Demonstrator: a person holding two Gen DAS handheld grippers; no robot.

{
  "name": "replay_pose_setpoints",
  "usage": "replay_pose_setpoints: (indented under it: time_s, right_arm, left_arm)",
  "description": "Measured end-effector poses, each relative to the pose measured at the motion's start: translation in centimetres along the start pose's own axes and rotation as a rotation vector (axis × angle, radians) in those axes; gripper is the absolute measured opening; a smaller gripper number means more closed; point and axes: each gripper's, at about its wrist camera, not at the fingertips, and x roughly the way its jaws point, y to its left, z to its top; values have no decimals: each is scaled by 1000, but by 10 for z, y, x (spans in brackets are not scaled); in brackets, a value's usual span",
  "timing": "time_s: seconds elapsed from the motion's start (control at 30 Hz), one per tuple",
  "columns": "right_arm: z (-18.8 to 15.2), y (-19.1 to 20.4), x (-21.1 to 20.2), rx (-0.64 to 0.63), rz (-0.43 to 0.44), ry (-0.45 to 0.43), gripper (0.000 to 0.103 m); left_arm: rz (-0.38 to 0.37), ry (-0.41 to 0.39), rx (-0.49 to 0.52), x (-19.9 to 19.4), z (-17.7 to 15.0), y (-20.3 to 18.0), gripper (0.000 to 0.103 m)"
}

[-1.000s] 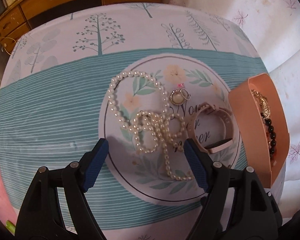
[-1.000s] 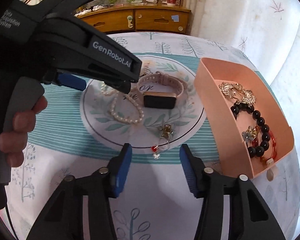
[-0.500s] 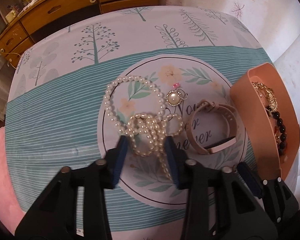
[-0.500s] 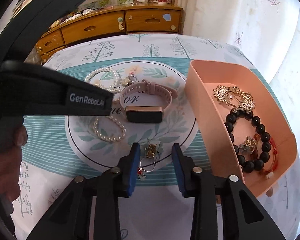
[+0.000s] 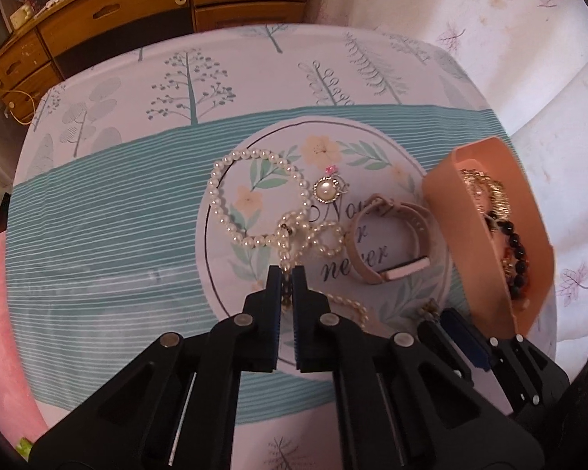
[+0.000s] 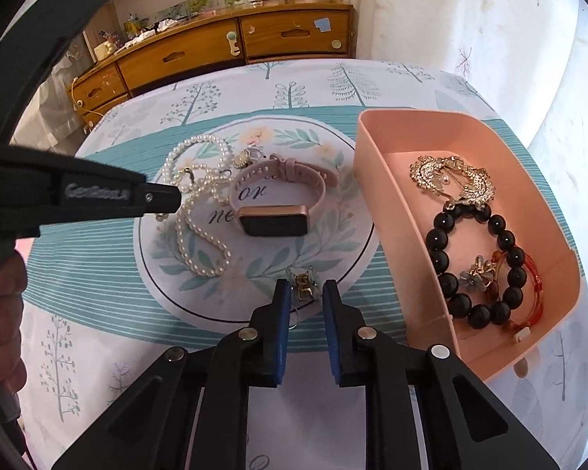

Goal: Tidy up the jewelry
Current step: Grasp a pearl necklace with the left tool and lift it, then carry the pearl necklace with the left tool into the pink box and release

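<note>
A long pearl necklace lies looped on the round floral patch of the tablecloth; it also shows in the right wrist view. My left gripper is shut on a strand of the pearl necklace. My right gripper is closed around a small gold charm earring, with a narrow gap between the jaws. A pink smartwatch and a pearl brooch lie between them. The peach tray at the right holds a gold brooch, a black bead bracelet and a red bangle.
The left gripper body and the hand holding it fill the left of the right wrist view. A wooden drawer cabinet stands behind the table. White curtains hang at the right. The tray sits near the table's right edge.
Both grippers closed from wide open. The left one moved forward and pinched the pearl strand. The right one advanced onto the gold charm earring.
</note>
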Motion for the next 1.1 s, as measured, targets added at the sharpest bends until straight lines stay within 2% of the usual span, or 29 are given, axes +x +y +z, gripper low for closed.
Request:
replay_pose_setpoints:
  time_s: [0.3, 0.43, 0.67, 0.97, 1.1]
  right_arm:
    - [5, 10, -47, -13, 18, -84, 17]
    - [13, 11, -80, -4, 22, -148, 17]
    - [40, -4, -144, 88, 32, -265, 17]
    - [64, -43, -222, 78, 77, -371, 17]
    - [69, -67, -254, 79, 96, -409, 17]
  left_arm:
    - [2, -119, 97, -81, -10, -8, 3]
    - [41, -157, 174, -128, -18, -20, 3]
    - [-13, -287, 240, -215, -25, -42, 3]
    - [-97, -457, 242, -311, -17, -72, 3]
    - [-136, -513, 261, -337, -13, -91, 3]
